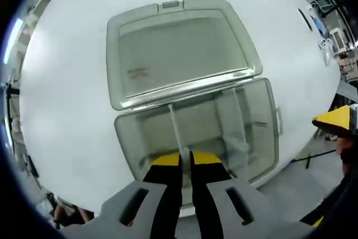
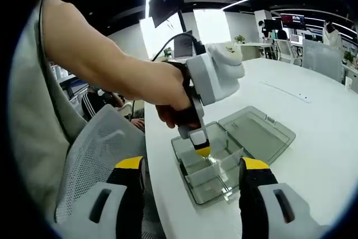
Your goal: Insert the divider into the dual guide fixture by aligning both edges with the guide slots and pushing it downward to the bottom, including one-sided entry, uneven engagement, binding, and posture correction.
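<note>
Across the left gripper view, a white table (image 1: 61, 110) runs from 9 o'clock to 3 o'clock; a clear plastic box (image 1: 134, 149) sits at centre with its hinged lid (image 1: 179, 54) laid open flat at 12 o'clock. Room clutter shows at 2 o'clock beyond the table edge. Left gripper (image 1: 186, 163) rises from 6 o'clock, yellow-tipped jaws pressed together on the top edge of a thin clear divider (image 1: 174, 127), which stands upright inside the box, running from the jaws toward the hinge side. A second clear partition (image 1: 229, 121) stands to its right.

Right gripper view: office at 12 o'clock, ceiling light strips, monitors, white table (image 2: 313, 138) spreading toward 3 o'clock. A grey mesh chair (image 2: 95, 149) sits at 8 o'clock. A person's hand (image 2: 168, 96) holds the left gripper (image 2: 202, 150) over the box (image 2: 184, 163), tips down at the divider (image 2: 215, 163); lid (image 2: 257, 132) toward 3 o'clock. Right gripper (image 2: 193, 166) at 6 o'clock, jaws wide apart, holding nothing, short of the box.
</note>
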The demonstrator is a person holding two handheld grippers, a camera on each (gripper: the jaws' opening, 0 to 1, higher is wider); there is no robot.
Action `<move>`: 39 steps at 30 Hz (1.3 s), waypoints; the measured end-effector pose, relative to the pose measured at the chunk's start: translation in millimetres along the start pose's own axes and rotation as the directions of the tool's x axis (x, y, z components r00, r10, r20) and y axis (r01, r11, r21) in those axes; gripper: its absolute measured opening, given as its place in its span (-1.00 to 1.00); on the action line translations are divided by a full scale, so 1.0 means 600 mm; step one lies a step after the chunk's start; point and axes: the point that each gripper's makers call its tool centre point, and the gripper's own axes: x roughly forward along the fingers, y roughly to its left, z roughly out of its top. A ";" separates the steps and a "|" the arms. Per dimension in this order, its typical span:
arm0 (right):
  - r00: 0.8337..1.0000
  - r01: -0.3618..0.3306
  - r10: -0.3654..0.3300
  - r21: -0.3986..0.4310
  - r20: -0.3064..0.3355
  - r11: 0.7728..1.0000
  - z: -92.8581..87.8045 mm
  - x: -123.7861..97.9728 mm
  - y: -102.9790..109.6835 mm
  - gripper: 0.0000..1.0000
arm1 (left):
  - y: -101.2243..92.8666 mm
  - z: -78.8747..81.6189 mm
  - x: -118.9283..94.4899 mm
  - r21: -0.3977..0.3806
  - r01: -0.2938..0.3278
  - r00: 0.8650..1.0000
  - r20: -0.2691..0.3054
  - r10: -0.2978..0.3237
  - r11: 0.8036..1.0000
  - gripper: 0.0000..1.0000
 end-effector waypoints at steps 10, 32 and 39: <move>1.000 0.002 -0.002 0.000 0.002 1.000 0.002 -0.002 -0.001 0.32 | 0.000 0.001 0.001 -0.036 0.054 0.998 0.018 -0.053 0.998 -0.90; 1.000 0.000 0.000 -0.009 0.002 1.000 0.007 -0.002 0.003 0.32 | -0.001 -0.004 -0.025 -0.065 0.121 0.990 0.087 -0.115 0.990 -0.88; 1.000 -0.002 0.002 -0.011 0.002 1.000 0.008 -0.002 0.006 0.32 | -0.002 -0.006 -0.026 -0.079 0.109 0.992 0.079 -0.103 0.991 -0.94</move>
